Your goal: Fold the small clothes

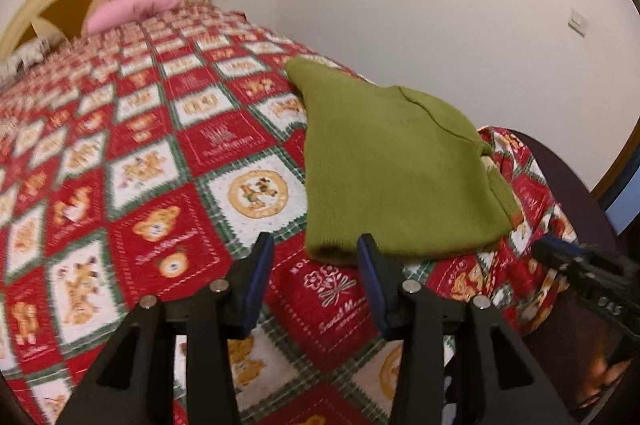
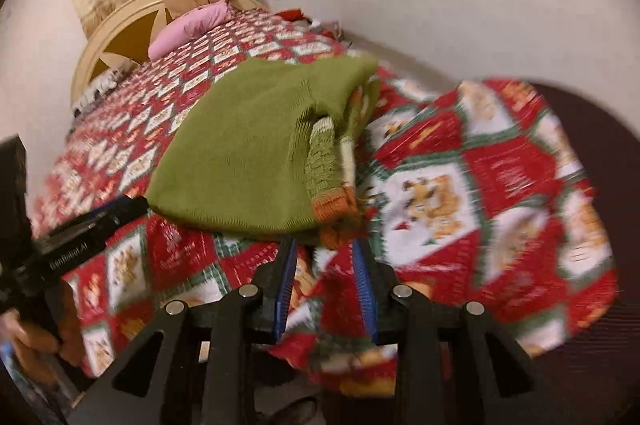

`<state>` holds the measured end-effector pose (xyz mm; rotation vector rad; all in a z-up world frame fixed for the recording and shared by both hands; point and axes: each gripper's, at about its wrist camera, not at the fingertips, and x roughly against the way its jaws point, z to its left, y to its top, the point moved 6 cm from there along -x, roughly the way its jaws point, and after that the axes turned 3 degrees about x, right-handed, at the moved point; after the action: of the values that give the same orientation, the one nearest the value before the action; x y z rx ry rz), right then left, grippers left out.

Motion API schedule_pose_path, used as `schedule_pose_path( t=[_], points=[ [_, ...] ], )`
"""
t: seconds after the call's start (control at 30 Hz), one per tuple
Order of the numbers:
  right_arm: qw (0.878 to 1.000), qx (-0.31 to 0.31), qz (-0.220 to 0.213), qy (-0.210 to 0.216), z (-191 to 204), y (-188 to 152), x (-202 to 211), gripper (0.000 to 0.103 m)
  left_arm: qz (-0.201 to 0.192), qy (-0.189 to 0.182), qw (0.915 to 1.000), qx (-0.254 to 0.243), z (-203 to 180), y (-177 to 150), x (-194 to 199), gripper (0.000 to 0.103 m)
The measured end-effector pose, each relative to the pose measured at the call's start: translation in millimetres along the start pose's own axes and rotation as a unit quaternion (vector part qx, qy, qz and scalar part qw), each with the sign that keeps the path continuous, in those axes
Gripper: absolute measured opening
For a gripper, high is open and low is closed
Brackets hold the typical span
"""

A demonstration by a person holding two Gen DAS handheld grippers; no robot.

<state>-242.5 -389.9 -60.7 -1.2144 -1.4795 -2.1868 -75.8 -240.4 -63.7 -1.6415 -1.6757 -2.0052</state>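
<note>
The green knit sweater [image 1: 396, 177] sat on the bear-print quilt [image 1: 160, 161] near the bed's corner, around 1 o'clock from the left gripper [image 1: 316, 249] in the left wrist view. It already looked folded at least once: a compact wedge with the sleeves tucked in, and an orange-trimmed cuff [image 2: 334, 203] peeking out of the layers at about 12 o'clock in the right wrist view. My guess is it was laid close to the edge so both tools could get at it without stretching across the bed.

The left gripper's jaws were spread wide with nothing between them, tips just short of the sweater's near hem. The right gripper [image 2: 324, 245] was also released, its gap a bit narrower, nose right up by the cuff end. I couldn't tell whether it was touching fabric, since that view was blurry.

In the left view, the sweater's long axis ran from the near hem at 6 o'clock up toward 11 o'clock, narrowing toward the far end, so it pointed away toward the pink pillow [image 1: 132, 7] and the headboard [image 1: 52, 9]. With 2 open grippers parked at the near edge, the next pinch probably wanted the hem corners, which looked like soft, floppy knit.
</note>
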Motion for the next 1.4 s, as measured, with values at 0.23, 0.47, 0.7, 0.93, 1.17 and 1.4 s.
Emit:
schedule_pose_path(
  t=[0.23, 0.47, 0.7, 0.93, 1.17, 1.4],
  points=[
    [0.995, 0.049, -0.073, -0.048, 17.7, 2.6, 59.2, 0.059, -0.068, 0.037, 0.9966, -0.027, -8.3, 2.1, 39.2, 0.082],
    [0.988, 0.05, -0.137, -0.044, 40.8, 10.7, 101.2, 0.064, -0.134, 0.068, 0.9878, -0.041, -14.7, 5.0, 82.7, 0.103],
    [0.98, 0.081, -0.173, -0.061, 59.2, 8.3, 136.5, 0.068, -0.153, 0.078, 0.9828, -0.068, -28.2, 1.4, 106.2, 0.103],
    [0.967, 0.117, -0.206, -0.094, 66.6, -2.3, 175.3, 0.07, -0.146, 0.078, 0.982, -0.091, -46.4, -10.2, 115.4, 0.103],
    [0.955, 0.12, -0.254, -0.094, 81.1, -4.1, 198.4, 0.073, -0.187, 0.09, 0.9746, -0.085, -50.1, -10.3, 146.3, 0.103],
    [0.951, 0.106, -0.278, -0.088, 82.3, -4.8, 209.1, 0.073, -0.25, 0.122, 0.9592, -0.05, -39.2, -6.4, 179.4, 0.103]
  ],
)
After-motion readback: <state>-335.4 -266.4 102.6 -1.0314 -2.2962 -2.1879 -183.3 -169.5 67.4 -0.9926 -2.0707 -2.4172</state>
